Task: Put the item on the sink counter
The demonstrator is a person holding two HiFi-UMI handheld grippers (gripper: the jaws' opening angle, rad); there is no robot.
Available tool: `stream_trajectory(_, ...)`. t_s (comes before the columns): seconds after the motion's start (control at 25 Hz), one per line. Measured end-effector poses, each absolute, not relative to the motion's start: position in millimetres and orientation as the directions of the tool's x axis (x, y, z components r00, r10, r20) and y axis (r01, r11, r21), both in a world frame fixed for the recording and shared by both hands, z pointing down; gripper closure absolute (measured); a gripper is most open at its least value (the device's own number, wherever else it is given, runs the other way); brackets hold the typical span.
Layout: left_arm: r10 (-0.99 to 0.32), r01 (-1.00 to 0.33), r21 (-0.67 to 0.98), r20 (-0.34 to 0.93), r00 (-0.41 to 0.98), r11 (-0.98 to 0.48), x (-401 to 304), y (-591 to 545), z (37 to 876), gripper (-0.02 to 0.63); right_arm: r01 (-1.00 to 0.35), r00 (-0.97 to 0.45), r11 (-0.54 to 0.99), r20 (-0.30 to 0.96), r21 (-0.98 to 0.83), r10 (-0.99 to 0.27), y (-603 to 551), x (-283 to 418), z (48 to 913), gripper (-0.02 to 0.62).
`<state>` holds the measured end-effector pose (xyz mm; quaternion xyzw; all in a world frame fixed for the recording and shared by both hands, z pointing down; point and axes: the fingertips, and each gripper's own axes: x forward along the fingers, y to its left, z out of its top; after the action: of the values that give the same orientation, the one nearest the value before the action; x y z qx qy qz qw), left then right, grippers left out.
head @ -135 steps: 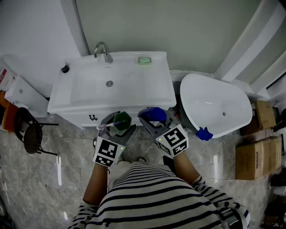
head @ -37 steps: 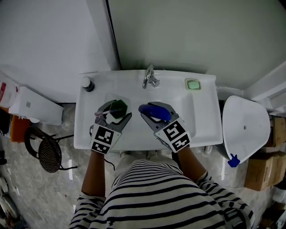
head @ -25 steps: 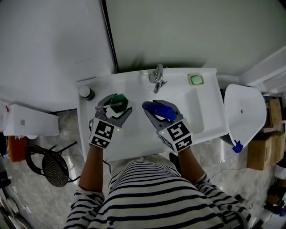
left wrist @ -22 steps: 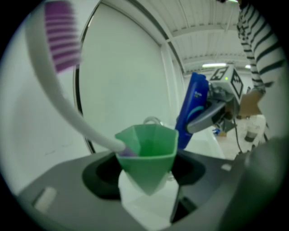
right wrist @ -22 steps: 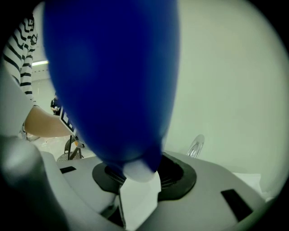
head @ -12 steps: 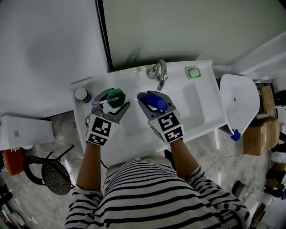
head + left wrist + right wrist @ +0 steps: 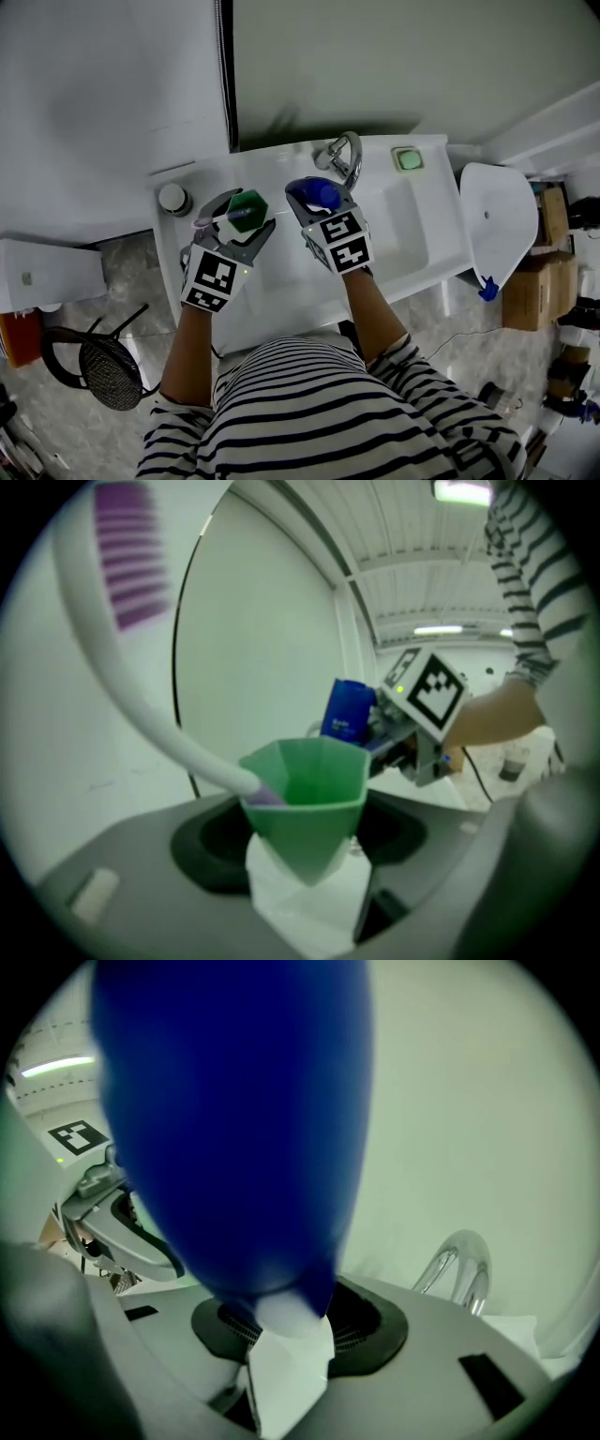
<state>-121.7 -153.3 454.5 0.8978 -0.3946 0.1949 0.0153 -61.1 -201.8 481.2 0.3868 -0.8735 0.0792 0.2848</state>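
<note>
Green plastic, a faceted cup with a white toothbrush leaning in it, sits clamped between the jaws of the left gripper, just left of the faucet. The right gripper is closed on a blue tube directly in front of the faucet. Both items appear held above the sink counter, and neither is set down yet. By my reading, lowering and release are what is left.

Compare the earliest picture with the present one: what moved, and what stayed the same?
Both tongs moved forward from before the sink to above its basin, the right tongs ending near the faucet. Nothing was released: the left tongs still clamp the green cup with its toothbrush, the right tongs the blue tube.
</note>
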Motion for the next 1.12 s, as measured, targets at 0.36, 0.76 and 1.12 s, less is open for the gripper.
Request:
stream_trajectory(0.36,-0.708,-0.724,-0.114,0.358,0.609,-0.680,-128.9,-157.8,458.8,0.287,-0.757,-0.501,0.653,0.603,0.043,-0.621,-237.2,-70.8,512.5,0.434)
stream_trajectory(0.76,-0.710,-0.734,-0.098,0.368,0.600,-0.672,-137.4,-163.5,467.1,0.287,-0.837,-0.420,0.548,0.634,0.006,-0.649,-277.3,-64.7,546.9,0.434)
stream_trajectory(1.12,-0.694,-0.726,-0.087,0.388,0.606,-0.682,-133.5,-175.4,476.4,0.287,-0.813,-0.435,0.582,0.651,0.013,-0.622,-277.3,-64.6,549.6,0.434)
